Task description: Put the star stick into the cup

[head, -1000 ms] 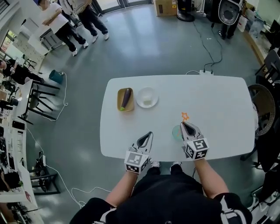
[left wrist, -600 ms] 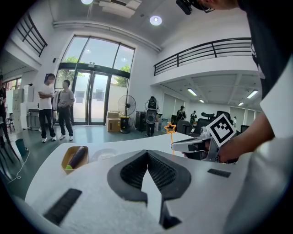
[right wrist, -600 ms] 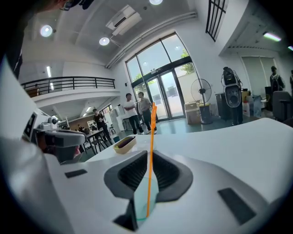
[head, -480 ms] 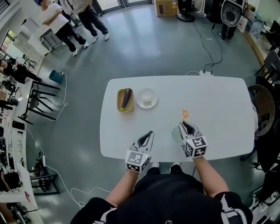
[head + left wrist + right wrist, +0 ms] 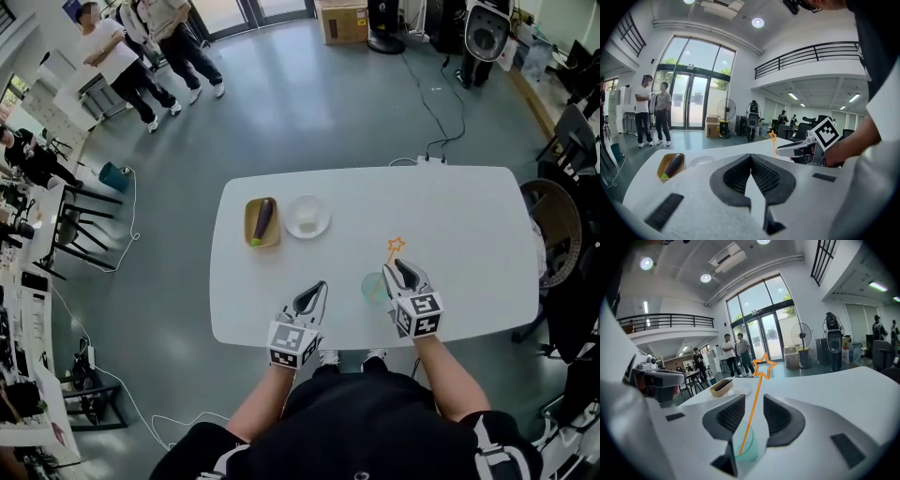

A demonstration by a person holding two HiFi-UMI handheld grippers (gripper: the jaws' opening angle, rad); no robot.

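R tongs spreading, star stick loose btwn the jaws, its foot in the teal cup, lower centre of right gripper view. L tongs pressed together, empty. Risk: on pull-back a jaw could snag the leaning stick & tip the light cup on the bench.

Eggplant in yellow tray, clear bowl beside

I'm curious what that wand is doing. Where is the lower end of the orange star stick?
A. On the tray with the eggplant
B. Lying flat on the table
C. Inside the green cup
C: the star stick has its lower end inside the cup, with the star leaning upward.
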